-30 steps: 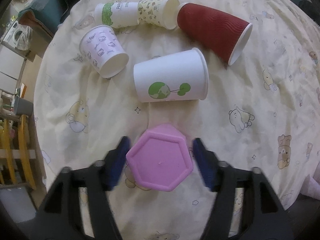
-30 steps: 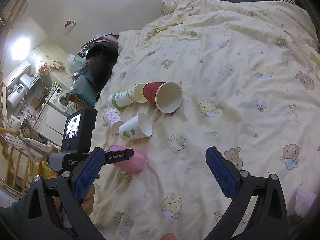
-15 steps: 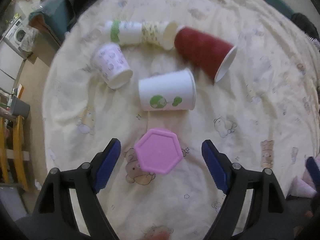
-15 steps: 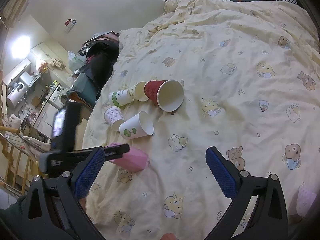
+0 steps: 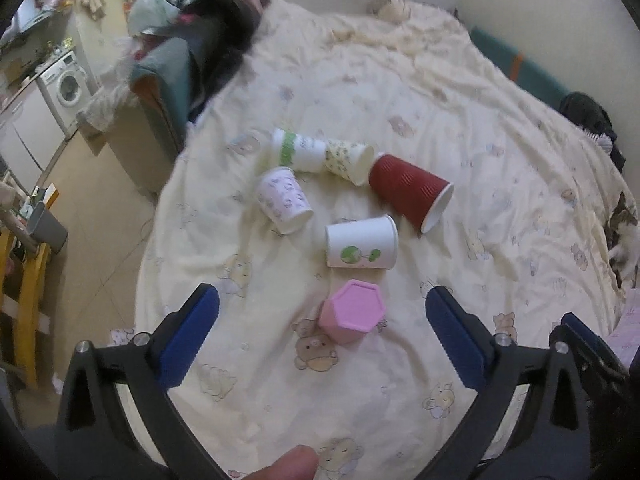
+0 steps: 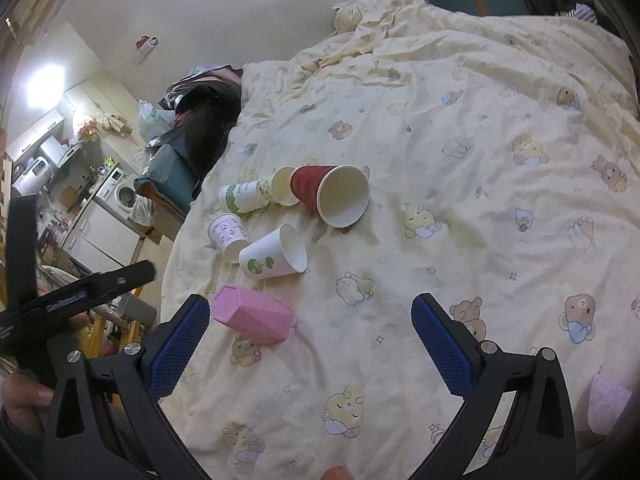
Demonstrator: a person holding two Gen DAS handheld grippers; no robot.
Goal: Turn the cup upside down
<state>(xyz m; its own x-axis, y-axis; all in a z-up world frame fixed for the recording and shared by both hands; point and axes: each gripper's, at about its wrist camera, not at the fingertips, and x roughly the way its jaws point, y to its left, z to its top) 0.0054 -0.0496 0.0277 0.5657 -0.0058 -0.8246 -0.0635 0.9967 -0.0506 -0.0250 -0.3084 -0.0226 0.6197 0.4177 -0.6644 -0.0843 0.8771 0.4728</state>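
A pink hexagonal cup (image 5: pixel 352 312) stands upside down on the yellow bear-print bedspread (image 5: pixel 480 200), base up; it also shows in the right wrist view (image 6: pixel 252 319). My left gripper (image 5: pixel 322 338) is open and empty, raised above and behind the cup, apart from it. My right gripper (image 6: pixel 310 344) is open and empty over the bedspread, to the right of the cup. Beyond the pink cup lie a white cup with a green tree print (image 5: pixel 362 243), a red ribbed cup (image 5: pixel 410 192), a small lilac-print cup (image 5: pixel 283 201) and two nested white cups (image 5: pixel 320 155), all on their sides.
The bed's left edge drops to the floor (image 5: pixel 100 220). Dark clothes and bags (image 5: pixel 200 52) pile at the far left. A washing machine (image 5: pixel 70 84) and a yellow wooden frame (image 5: pixel 24 304) stand beside the bed. A lilac cup (image 6: pixel 608 402) sits at the near right.
My left gripper let go of the pink cup, opened wide and drew back and up. The cup stays upside down on the bed. The right gripper barely moved.
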